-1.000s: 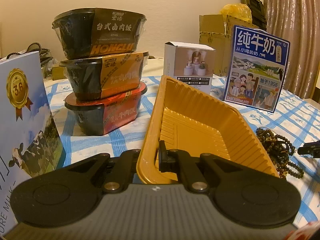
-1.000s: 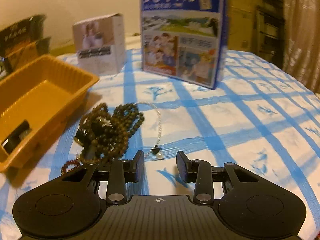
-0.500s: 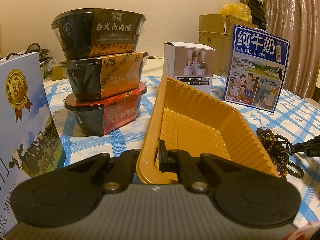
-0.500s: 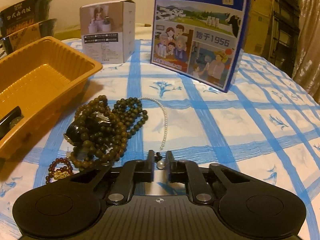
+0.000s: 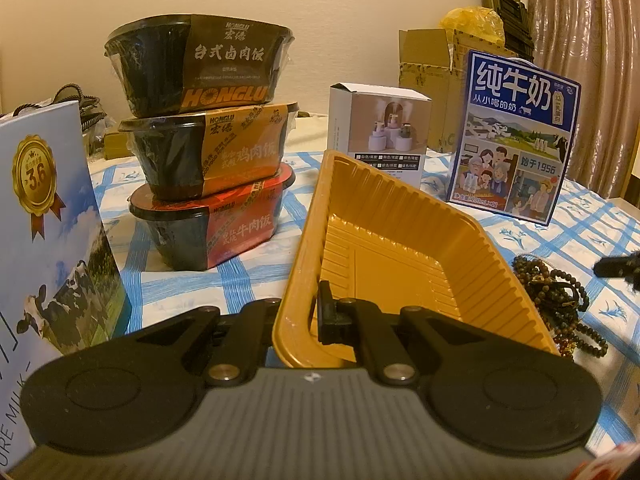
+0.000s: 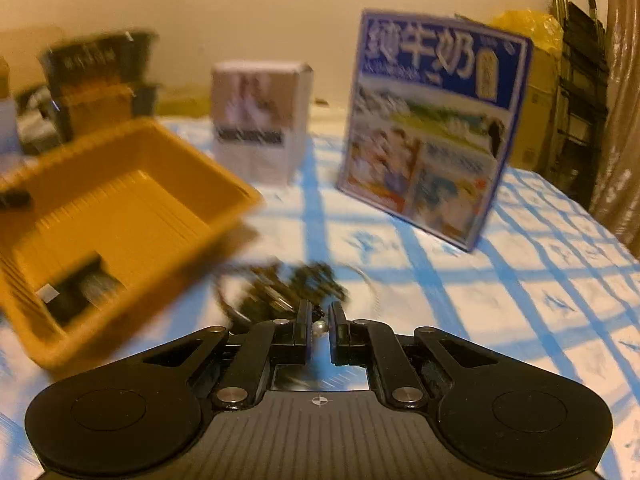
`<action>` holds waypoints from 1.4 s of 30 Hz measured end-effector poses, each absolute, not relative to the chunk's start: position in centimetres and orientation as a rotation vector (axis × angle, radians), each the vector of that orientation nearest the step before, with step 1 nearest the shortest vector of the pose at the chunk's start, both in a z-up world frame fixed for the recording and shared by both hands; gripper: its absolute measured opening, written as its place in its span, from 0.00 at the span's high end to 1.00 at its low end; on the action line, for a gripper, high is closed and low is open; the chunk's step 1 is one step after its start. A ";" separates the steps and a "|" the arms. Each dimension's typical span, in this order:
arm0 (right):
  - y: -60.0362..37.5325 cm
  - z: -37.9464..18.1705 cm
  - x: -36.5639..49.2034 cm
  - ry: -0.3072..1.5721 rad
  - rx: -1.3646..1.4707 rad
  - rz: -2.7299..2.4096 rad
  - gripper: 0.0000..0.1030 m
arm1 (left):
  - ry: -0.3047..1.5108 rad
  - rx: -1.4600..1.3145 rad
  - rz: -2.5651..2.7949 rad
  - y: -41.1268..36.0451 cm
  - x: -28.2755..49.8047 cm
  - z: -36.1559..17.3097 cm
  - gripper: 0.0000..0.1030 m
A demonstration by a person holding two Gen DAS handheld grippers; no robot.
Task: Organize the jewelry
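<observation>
The worktop [image 6: 520, 280], under a blue-checked cloth, carries the yellow tray [image 5: 384, 240], which reaches away from the left tool [image 5: 308, 320]. That tool is clamped on the tray's near wall, one finger inside and one outside. The tray looks thin and flexible, so a grip at the rim should steady it without much force.

Left of and just beyond the right tool [image 6: 319, 326] lies the heap of dark bead strands [image 6: 288, 288], blurred here. The right tool's jaws have just been closing and now pinch the pearl [image 6: 319, 327] at the end of the fine pearl strand [image 6: 370, 286]. This strand is light, limp and slippery; it will likely trail and may snag the heap, so holding at the end bead seems sound.
</observation>
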State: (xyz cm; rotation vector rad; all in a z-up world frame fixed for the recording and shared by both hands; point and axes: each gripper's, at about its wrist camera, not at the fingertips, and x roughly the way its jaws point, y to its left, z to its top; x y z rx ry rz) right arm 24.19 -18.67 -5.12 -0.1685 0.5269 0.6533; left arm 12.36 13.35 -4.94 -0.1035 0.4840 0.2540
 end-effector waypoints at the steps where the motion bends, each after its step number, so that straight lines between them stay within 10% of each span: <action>1: -18.2 -4.5 23.7 0.517 -0.148 0.682 0.92 | 0.484 -0.104 0.253 13.3 12.4 -4.9 0.95; 21: -6.4 -6.2 22.3 0.571 -0.186 0.854 0.90 | 0.480 -0.113 0.253 13.4 12.2 -5.0 0.95; 42: -20.9 -6.4 20.4 0.680 0.056 0.521 0.73 | 0.482 -0.112 0.259 13.3 12.1 -5.2 0.95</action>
